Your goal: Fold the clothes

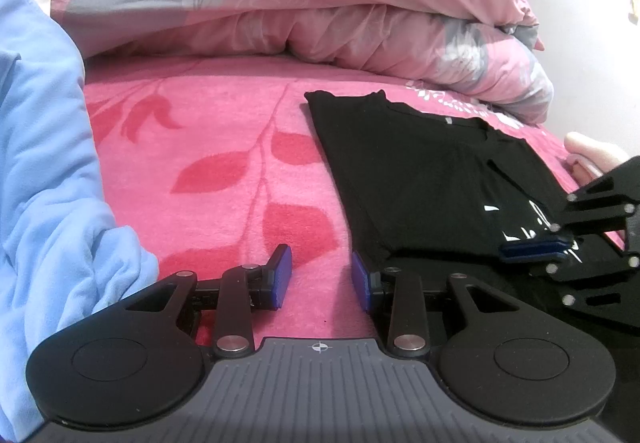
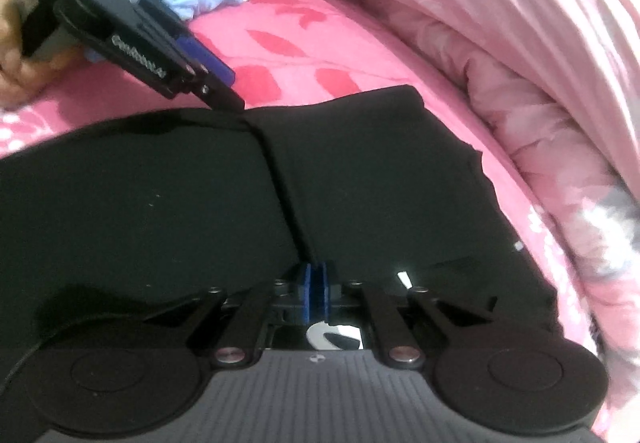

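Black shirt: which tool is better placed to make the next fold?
Probably the right tool: it is already shut on the near edge of the black shirt. The left tool is open over the pink blanket, beside the shirt's edge, holding nothing.

Blue garment (image 1: 44, 171) cut off left.

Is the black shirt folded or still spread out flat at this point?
Partly folded: the black shirt lies as a narrow panel with straight edges on the pink blanket, layers overlapping; the right gripper pinches its near edge.

Black shirt (image 1: 420, 179) lies partly folded on bed.
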`<state>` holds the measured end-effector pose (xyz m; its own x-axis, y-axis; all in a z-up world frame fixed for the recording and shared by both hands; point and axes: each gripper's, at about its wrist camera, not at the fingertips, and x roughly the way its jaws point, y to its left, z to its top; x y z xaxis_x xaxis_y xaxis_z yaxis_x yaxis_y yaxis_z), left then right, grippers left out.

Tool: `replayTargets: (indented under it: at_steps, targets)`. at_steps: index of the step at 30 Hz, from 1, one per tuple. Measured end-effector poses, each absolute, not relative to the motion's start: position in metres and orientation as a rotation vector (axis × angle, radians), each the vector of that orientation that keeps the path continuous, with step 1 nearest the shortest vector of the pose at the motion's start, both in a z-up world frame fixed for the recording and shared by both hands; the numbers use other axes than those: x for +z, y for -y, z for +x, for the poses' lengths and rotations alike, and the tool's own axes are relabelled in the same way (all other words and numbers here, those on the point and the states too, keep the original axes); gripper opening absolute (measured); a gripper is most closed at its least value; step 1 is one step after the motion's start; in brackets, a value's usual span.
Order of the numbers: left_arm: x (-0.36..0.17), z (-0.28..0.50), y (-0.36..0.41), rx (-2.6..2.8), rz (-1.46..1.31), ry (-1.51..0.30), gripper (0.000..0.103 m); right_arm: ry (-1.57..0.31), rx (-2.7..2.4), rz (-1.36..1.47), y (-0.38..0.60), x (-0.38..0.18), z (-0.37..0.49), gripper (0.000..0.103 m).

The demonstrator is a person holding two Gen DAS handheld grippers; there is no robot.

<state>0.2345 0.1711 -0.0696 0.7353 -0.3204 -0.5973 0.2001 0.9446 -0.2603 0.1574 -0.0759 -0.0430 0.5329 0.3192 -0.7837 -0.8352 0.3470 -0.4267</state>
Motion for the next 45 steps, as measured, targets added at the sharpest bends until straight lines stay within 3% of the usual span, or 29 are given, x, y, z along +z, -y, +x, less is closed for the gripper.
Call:
replayTargets:
  at_steps: [9,14,16,20,23,27,30,32,33,34,41,45]
  targets:
    - [-0.069,0.236,-0.172,-0.290,-0.195,-0.692,0.033,-0.739,0.819,-0.662,0.127,-0.006,0.122,0.006]
    - [-0.064,0.233,-0.171,-0.278,-0.196,-0.701,0.035,-0.726,0.693,-0.409,0.224,0.037,0.050,0.006]
    - [-0.057,0.227,-0.169,-0.267,-0.189,-0.707,0.041,-0.703,0.598,-0.300,0.273,0.051,0.013,0.007]
    - [-0.028,0.192,-0.163,-0.226,-0.145,-0.660,0.046,-0.653,0.410,-0.082,0.375,0.068,-0.055,0.019]
    - [-0.001,0.153,-0.165,-0.227,-0.145,-0.628,0.055,-0.633,0.409,-0.001,0.393,0.060,-0.068,0.025]
    - [0.048,0.096,-0.174,-0.162,-0.080,-0.604,0.057,-0.607,0.413,0.104,0.415,0.049,-0.084,0.032]
    - [0.083,0.052,-0.178,-0.110,0.010,-0.561,0.067,-0.594,0.428,0.172,0.425,0.039,-0.090,0.039]
    - [0.101,0.023,-0.176,-0.089,0.060,-0.538,0.087,-0.594,0.411,0.155,0.417,0.030,-0.090,0.046]
    - [0.104,0.009,-0.170,-0.096,0.075,-0.536,0.092,-0.593,0.402,0.146,0.413,0.025,-0.090,0.047]
    - [0.100,0.003,-0.162,-0.109,0.081,-0.541,0.099,-0.593,0.393,0.136,0.409,0.020,-0.090,0.047]
    - [0.047,-0.006,-0.090,-0.226,0.086,-0.624,0.100,-0.589,0.329,0.069,0.381,-0.012,-0.091,0.048]
    - [0.017,-0.011,-0.049,-0.293,0.089,-0.671,0.100,-0.538,0.292,0.055,0.396,-0.009,-0.102,0.056]
